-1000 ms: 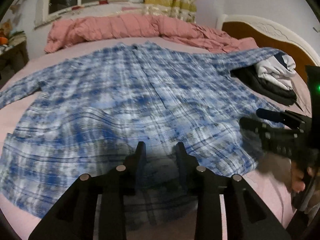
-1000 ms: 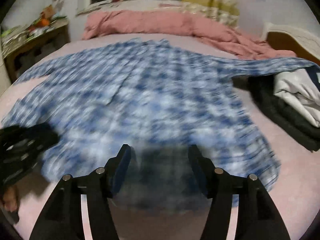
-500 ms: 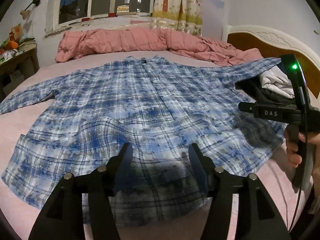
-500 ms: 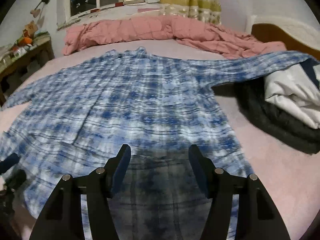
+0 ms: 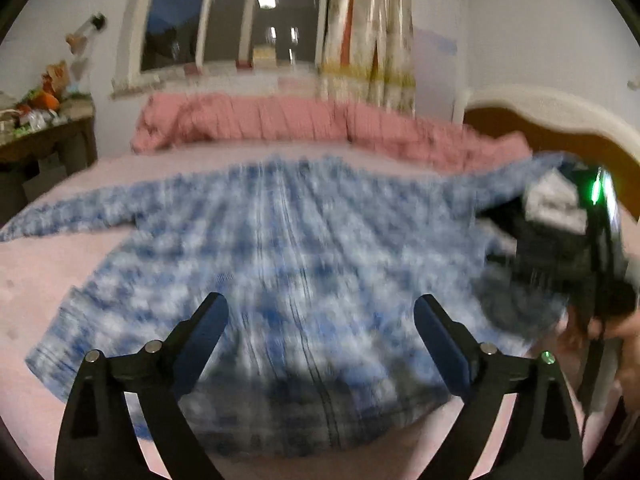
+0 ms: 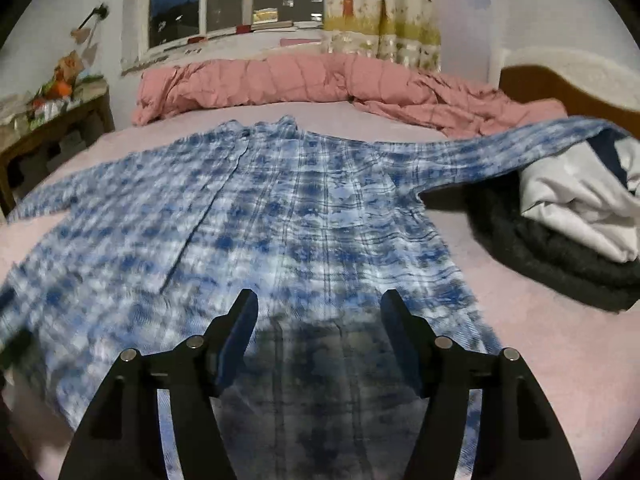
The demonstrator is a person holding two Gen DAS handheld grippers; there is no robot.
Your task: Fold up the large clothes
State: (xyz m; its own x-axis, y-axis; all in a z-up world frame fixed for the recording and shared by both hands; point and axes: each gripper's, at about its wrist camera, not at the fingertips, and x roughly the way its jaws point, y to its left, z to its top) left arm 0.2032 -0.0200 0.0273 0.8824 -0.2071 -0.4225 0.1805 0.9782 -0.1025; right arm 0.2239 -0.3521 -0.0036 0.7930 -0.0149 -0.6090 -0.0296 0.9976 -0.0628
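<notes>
Across the bed (image 6: 540, 352), a plaid shirt (image 6: 304, 216) is spread unfolded; both grippers' fingers (image 6: 240, 320) are held apart, a hem grasp being needed next.

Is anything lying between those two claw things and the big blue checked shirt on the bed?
Nothing visible. The blue plaid shirt lies spread flat right under both open tools, the left hand-held gripper and the right hand-held gripper. One sleeve drapes over the pile of dark and white clothes, which could hinder folding.

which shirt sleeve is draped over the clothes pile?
The sleeve on the right of the plaid shirt: its end lies over the clothes pile. The other sleeve lies flat on the bed.
</notes>
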